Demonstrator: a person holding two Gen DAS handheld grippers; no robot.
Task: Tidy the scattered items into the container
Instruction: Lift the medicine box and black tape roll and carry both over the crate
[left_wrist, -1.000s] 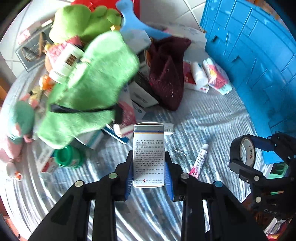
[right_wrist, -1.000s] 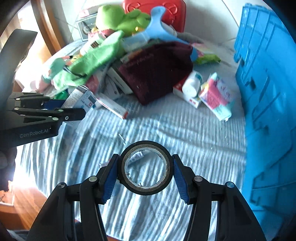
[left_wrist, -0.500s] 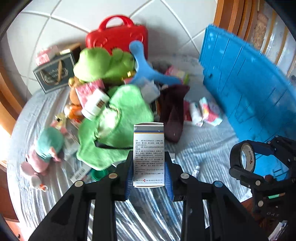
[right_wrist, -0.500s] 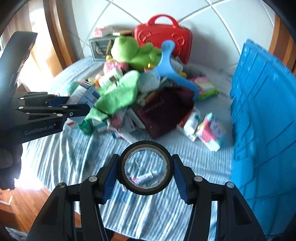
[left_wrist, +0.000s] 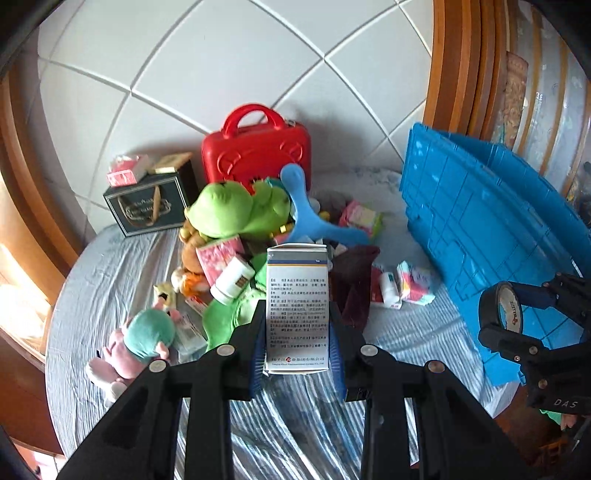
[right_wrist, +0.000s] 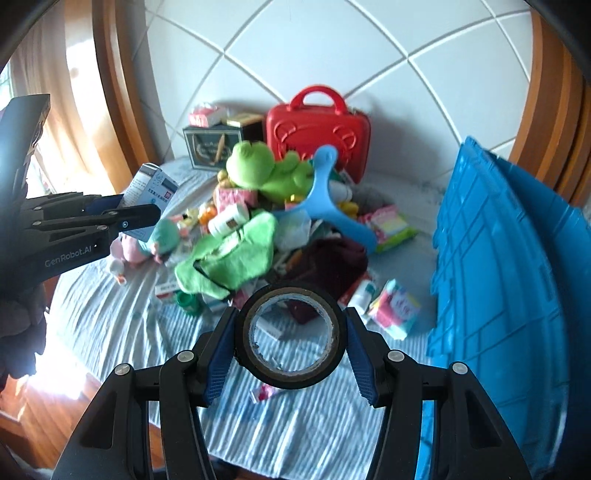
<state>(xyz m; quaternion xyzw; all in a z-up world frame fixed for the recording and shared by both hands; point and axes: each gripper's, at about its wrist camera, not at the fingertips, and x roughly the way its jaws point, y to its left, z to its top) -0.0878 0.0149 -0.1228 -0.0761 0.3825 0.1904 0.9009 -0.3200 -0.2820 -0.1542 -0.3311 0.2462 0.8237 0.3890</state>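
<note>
My left gripper (left_wrist: 297, 332) is shut on a white medicine box (left_wrist: 297, 295) with a blue and yellow band, held upright above the striped sheet. In the right wrist view this box (right_wrist: 151, 184) and the left gripper (right_wrist: 142, 216) hang at the left. My right gripper (right_wrist: 290, 334) is shut on a black tape roll (right_wrist: 291, 378), its hole facing the camera. The tape roll (left_wrist: 496, 314) also shows at the right of the left wrist view. The blue crate (right_wrist: 498, 258) stands to the right, its ribbed wall (left_wrist: 480, 221) facing me; its inside is hidden.
A pile lies on the bed: green plush (left_wrist: 236, 210), green cloth (right_wrist: 236, 251), maroon cloth (left_wrist: 354, 280), white bottle (left_wrist: 232, 280), blue plastic piece (right_wrist: 325, 199). Behind stand a red case (left_wrist: 258, 147) and dark box (left_wrist: 147, 206). A small tube (right_wrist: 264, 393) lies below the tape.
Both grippers have risen well above the bed with the box and the tape roll still gripped. The pile looks smaller and farther, and the tiled wall has come into view.
</note>
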